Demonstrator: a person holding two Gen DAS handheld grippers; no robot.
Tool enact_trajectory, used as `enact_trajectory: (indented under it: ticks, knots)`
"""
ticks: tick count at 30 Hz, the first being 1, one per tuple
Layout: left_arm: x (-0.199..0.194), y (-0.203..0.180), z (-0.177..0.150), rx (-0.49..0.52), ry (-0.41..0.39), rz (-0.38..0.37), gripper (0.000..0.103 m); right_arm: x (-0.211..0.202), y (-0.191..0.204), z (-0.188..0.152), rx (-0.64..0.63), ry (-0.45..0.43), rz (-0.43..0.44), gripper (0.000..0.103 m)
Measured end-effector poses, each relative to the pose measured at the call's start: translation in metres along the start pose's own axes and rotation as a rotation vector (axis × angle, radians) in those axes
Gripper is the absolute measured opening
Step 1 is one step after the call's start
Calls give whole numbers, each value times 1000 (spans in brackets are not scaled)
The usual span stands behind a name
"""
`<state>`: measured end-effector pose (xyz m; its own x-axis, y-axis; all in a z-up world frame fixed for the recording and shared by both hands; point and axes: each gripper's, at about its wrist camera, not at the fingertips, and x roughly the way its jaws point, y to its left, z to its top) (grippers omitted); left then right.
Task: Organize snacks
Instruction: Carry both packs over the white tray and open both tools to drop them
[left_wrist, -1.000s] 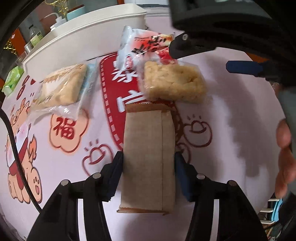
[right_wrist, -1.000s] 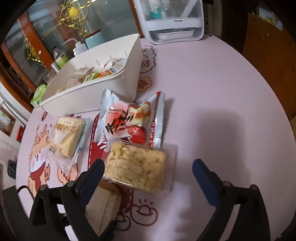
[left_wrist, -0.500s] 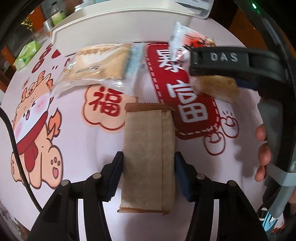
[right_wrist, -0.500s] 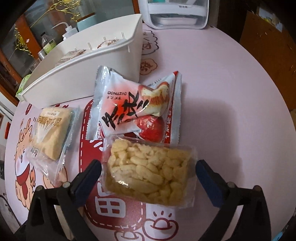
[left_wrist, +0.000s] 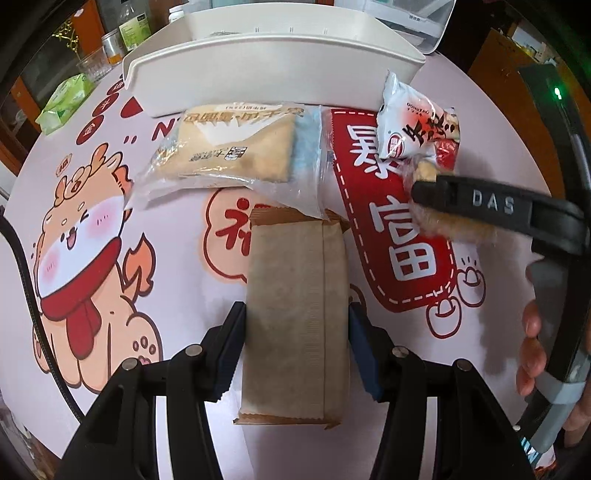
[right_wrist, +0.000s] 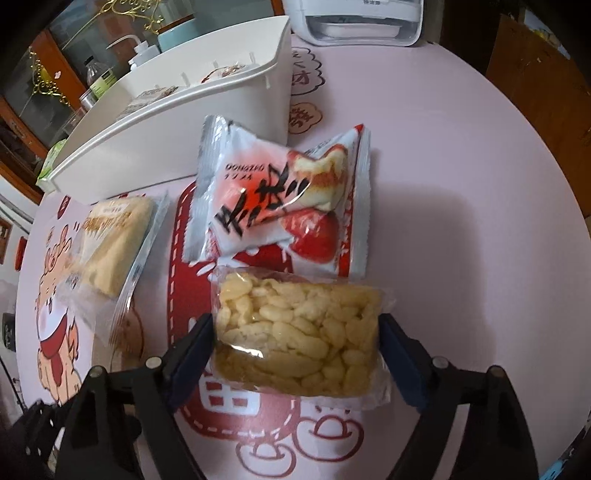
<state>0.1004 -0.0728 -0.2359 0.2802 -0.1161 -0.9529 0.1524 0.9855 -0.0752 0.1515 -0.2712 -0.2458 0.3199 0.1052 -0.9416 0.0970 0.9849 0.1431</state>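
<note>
**Both grippers on snacks, white bin behind**

Left gripper (left_wrist: 295, 347): fingers closed on a brown paper-wrapped bar (left_wrist: 297, 317), plain kraft wrapper with crimped ends and a lengthwise seam. The bar lies lengthwise between the pads, its far end just reaching the clear wrapper of a pale biscuit pack (left_wrist: 236, 155).

Biscuit pack: flat, beige, printed lettering, lying on the table just in front of the white bin (left_wrist: 273, 70). Whether it touches the bin wall, cannot tell.

Right of it: a white-and-red strawberry cake packet (right_wrist: 280, 206), puffy, resting partly on a second similar packet beneath it.

Right gripper (right_wrist: 297, 350): both pads against the sides of a clear-wrapped puffed rice cake (right_wrist: 299, 339), yellowish, lumpy grains; its far edge touches the strawberry packet. It sits on the table.

Surface: round table with a pink cloth (right_wrist: 461, 184) printed with a cartoon dog, red banner and Chinese characters. The bin holds some wrapped snacks (right_wrist: 155, 92). Behind: bottles, a green packet (left_wrist: 66, 101), wooden cabinet, a white appliance (right_wrist: 354, 18).
</note>
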Motion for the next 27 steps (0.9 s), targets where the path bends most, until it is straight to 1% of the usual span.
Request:
enact_trajectory:
  ticks: [5,8,11,16,21,27]
  knots:
    - [-7,-7,4,18,-11,-7,53,-15,2,-15,19,11,70,86]
    - [-15,-8,6,22,-23,-18,53,-33,7,-22,1,-20,86,86]
    - [-29,-5,15,25,-49,-29,53,-53,10,-21,-11,-59,106,86]
    - [-66,2,36,20,-119,-50,53,-85,16,-1,-10,-149,136,86]
    - [-103,12,67,12,-203,-85,53,-115,29,31,-42,-254,155,86]
    - [-143,25,109,20,-328,-60,53,-143,49,69,-82,-367,151,86]
